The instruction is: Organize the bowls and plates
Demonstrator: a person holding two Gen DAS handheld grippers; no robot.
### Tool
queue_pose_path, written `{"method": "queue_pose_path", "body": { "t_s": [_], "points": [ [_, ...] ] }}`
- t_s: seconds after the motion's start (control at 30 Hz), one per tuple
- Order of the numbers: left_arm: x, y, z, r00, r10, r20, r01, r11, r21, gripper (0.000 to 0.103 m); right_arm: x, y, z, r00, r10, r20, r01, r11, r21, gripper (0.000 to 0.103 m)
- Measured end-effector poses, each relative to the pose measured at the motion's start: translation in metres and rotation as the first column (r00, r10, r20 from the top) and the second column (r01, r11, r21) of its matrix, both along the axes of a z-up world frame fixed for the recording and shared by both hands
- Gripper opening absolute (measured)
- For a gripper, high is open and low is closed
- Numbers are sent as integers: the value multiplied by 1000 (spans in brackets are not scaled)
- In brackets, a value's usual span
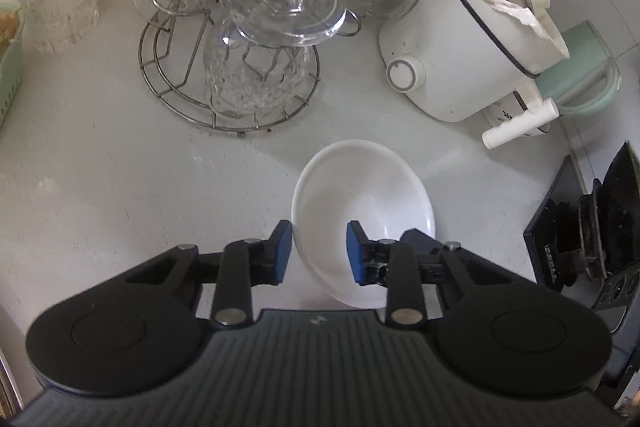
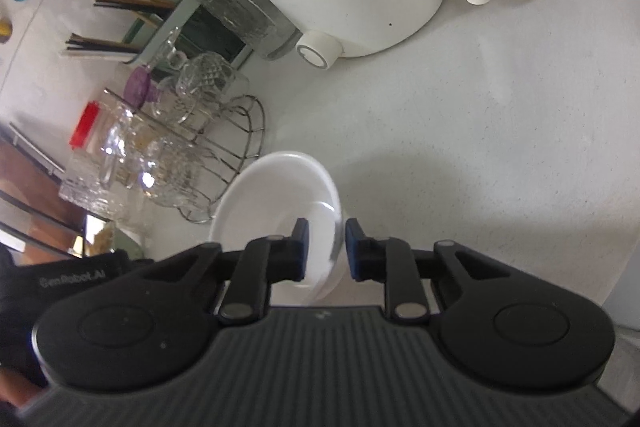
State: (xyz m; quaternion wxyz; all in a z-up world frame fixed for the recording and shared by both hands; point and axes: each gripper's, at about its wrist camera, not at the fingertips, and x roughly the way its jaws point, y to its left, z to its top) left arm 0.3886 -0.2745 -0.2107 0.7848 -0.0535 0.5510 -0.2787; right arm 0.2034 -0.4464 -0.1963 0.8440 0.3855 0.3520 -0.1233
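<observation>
The bowl (image 1: 362, 211) sat tilted between both pairs of tongs, just above the white desk (image 1: 120, 187), its hollow turned up and toward the left camera. The left tongs (image 1: 319, 251) straddled its near rim, one blue pad outside the wall and the other inside the hollow; the pads stood apart with a gap showing, so whether they truly pinched the rim could not be told. The right tongs (image 2: 326, 247) straddled the opposite rim edge-on, pads close either side of it but with slivers of gap, so their grip was likewise unclear. Each pair reached the bowl from its own side, neither plainly nearer. The bowl was round, with no long axis; its mouth faced obliquely upward, its foot downward and away from the left tongs. A wire rack (image 1: 228, 83) of glasses stood beyond, and a white cooker (image 1: 460, 39) to the right, both well apart from the bowl
</observation>
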Motion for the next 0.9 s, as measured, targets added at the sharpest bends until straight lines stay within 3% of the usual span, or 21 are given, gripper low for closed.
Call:
{"method": "queue_pose_path", "body": {
  "t_s": [0.17,0.2,0.47,0.57,0.9],
  "points": [
    [2,1,-1,1000,12,25,-13,1000,22,17,1,4,-2,1000,2,-4,-2,1000,-20,17],
    [4,1,-1,1000,14,23,-14,1000,27,14,1,5,-2,1000,-3,-4,3,1000,-25,12],
    [12,0,-10,1000,19,0,-19,998,65,13,0,9,-2,1000,9,14,-8,999,-46,8],
    [11,1,-9,1000,26,-4,-26,998,64,7,0,9,-1,1000,8,9,-7,999,-49,8],
    [-2,8,21,998,20,56,-23,998,50,6,-8,13,20,999,-4,31,5,1000,-29,8]
  ]
}}
